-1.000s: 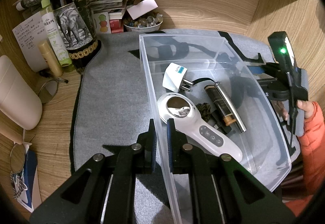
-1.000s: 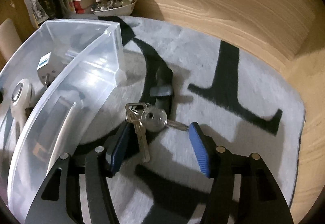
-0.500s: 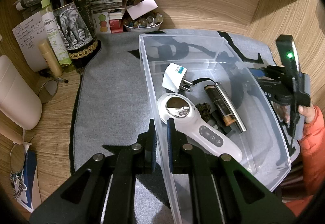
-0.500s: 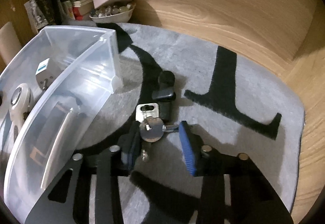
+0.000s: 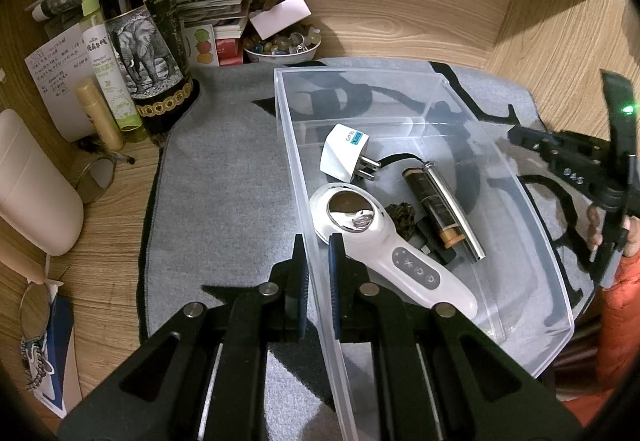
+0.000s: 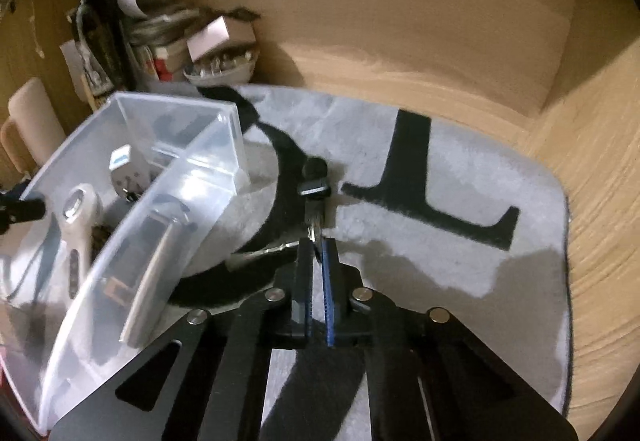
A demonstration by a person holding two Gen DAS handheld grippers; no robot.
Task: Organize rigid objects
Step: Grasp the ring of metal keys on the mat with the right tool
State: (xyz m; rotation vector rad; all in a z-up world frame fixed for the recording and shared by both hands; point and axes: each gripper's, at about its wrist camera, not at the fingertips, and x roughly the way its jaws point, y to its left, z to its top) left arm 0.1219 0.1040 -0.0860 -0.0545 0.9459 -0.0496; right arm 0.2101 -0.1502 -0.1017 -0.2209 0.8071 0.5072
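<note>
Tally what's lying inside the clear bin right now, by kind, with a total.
White plug adapter: 1
White handheld device: 1
Metal-and-brown cylinder: 1
Dark crumpled lump, unidentifiable: 1
Total in the clear bin: 4 that can be told apart

Left hand-held gripper [image 5: 317, 261]: jaws nearly closed, one finger each side of the bin wall [image 5: 308, 225]. Right hand-held gripper [image 6: 316, 261]: jaws closed on keys [image 6: 314, 219].

Right wrist view smeared by motion throughout. Keys [image 6: 314, 227] mostly hidden between the right gripper [image 6: 316, 245] pads, seemingly pinched. Right gripper [image 5: 576, 165] cropped at the left view's edge. Bottle [image 5: 140, 37] neck cut off at top.
</note>
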